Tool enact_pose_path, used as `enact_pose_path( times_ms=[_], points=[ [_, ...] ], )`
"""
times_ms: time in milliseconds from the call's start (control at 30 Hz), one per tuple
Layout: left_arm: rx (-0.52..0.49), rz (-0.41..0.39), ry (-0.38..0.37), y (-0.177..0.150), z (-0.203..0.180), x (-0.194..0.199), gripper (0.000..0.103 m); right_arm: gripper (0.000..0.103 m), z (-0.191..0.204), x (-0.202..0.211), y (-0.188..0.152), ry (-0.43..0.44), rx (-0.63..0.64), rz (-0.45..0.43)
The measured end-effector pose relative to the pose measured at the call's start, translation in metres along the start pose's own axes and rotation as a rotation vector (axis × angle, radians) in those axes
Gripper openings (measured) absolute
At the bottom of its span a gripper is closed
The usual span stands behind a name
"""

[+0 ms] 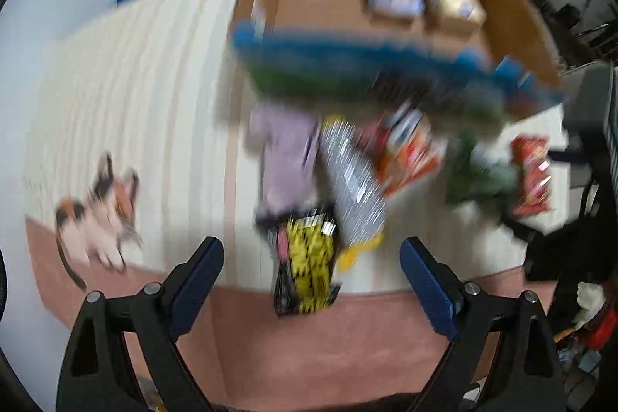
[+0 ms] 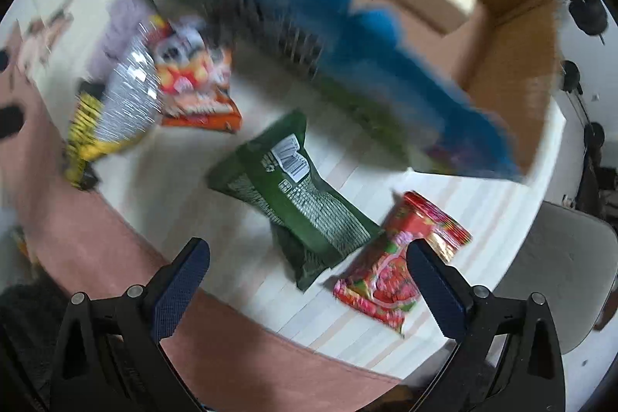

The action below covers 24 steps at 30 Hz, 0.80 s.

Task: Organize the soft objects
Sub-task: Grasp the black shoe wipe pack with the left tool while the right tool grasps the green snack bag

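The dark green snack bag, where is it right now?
In the right wrist view the dark green snack bag lies on the striped mat, centre frame, its lower end against the red packet.

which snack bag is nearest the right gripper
The red bag, lying by the right gripper's right finger; the green bag lies just beyond.

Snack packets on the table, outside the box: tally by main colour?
Green: 1, green packet
Red: 1, red packet
Orange-red: 1, orange packet
Silver: 1, silver packet
Yellow-black: 1, yellow-black packet
Total: 5
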State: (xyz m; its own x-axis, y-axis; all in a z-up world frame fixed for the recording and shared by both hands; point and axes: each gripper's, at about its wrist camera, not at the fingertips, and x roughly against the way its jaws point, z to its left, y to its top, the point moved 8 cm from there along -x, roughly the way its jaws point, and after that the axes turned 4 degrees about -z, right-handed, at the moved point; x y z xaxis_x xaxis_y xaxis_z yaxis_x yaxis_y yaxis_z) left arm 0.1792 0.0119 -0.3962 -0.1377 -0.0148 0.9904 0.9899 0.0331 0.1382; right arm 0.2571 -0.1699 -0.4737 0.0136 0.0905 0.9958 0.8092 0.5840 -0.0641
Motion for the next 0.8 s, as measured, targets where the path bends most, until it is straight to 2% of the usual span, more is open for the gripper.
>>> enact_pose_path(
  times_ms=[67, 100, 133, 167, 300, 433, 533, 600, 667, 767, 800],
  points=[
    [0.022, 0.05, 0.008, -0.02, 0.004, -0.023, 0.089, 0.101, 0.0, -0.021, 0.002, -0.03, 0.009, 0.025],
    [0.034, 0.072, 0.002, -0.026, 0.006, -0.032, 0.089, 0.095, 0.003, -0.031, 0.002, -0.044, 0.008, 0.034],
    [0.045, 0.096, 0.001, -0.033, 0.01, -0.042, 0.089, 0.082, 0.003, -0.036, 0.002, -0.045, 0.002, 0.039],
    [0.047, 0.11, 0.008, -0.038, 0.012, -0.051, 0.089, 0.074, 0.005, -0.044, 0.001, -0.034, -0.013, 0.054],
    [0.064, 0.152, 0.02, -0.051, 0.019, -0.073, 0.089, 0.059, 0.01, -0.054, -0.01, -0.01, -0.114, 0.082],
    [0.065, 0.187, 0.017, -0.061, 0.02, -0.089, 0.089, 0.057, 0.027, -0.058, -0.037, 0.167, -0.303, 0.162],
    [0.076, 0.202, -0.01, -0.063, 0.017, -0.096, 0.089, 0.059, 0.042, -0.058, -0.05, 0.298, -0.405, 0.164],
    [0.064, 0.201, -0.007, -0.061, 0.013, -0.098, 0.089, 0.066, 0.045, -0.059, -0.054, 0.313, -0.442, 0.146],
    [0.043, 0.207, 0.012, -0.059, 0.008, -0.103, 0.089, 0.067, 0.046, -0.063, -0.059, 0.294, -0.468, 0.121],
    [0.04, 0.199, -0.001, -0.058, 0.003, -0.106, 0.077, 0.067, 0.046, -0.071, -0.064, 0.258, -0.493, 0.095],
    [0.039, 0.192, -0.002, -0.057, 0.001, -0.104, 0.069, 0.065, 0.046, -0.073, -0.066, 0.252, -0.505, 0.089]
  ],
)
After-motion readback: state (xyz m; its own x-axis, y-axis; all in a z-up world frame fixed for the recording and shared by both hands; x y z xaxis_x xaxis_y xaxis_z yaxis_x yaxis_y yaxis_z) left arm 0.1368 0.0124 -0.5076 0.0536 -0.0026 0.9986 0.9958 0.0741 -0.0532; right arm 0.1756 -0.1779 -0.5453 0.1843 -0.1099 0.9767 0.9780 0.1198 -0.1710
